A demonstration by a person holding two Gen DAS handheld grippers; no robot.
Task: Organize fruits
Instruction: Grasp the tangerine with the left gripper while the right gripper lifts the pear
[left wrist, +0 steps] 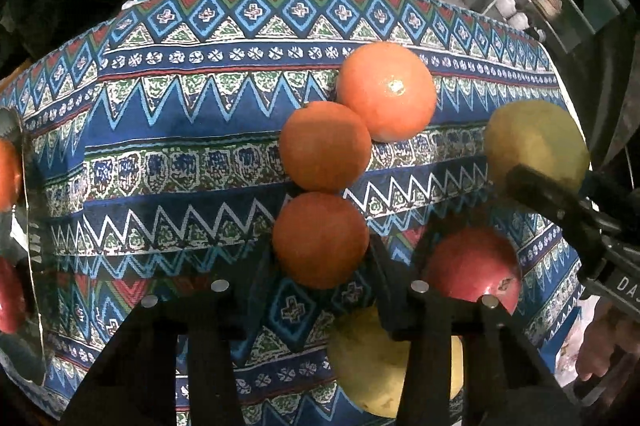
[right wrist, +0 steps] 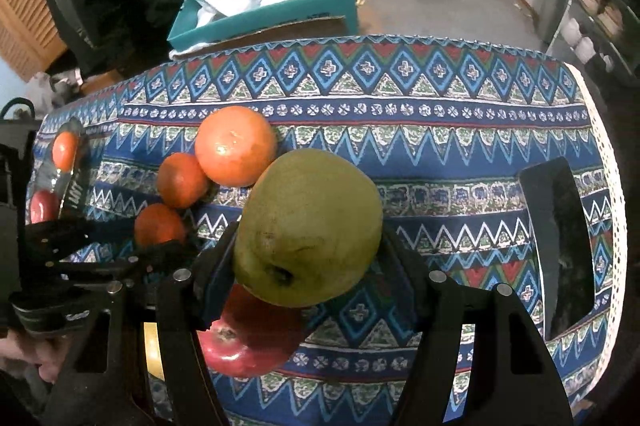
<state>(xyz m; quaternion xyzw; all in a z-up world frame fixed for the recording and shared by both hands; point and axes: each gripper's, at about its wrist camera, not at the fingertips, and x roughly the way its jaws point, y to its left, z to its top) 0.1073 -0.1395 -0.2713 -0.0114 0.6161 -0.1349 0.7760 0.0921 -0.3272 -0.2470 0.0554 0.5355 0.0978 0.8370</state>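
Three oranges lie touching in a line on the patterned tablecloth: a large one, a middle one and a near one. My left gripper is open, its fingers on either side of the near orange. A red apple and a yellow-green pear lie by its right finger. My right gripper is shut on a green pear, held above the red apple. That held pear also shows at the right of the left wrist view.
A teal box with white bags stands beyond the table's far edge. A black tray lies at the right of the cloth. A shiny object at the left edge reflects fruit. Shelves stand at the far right.
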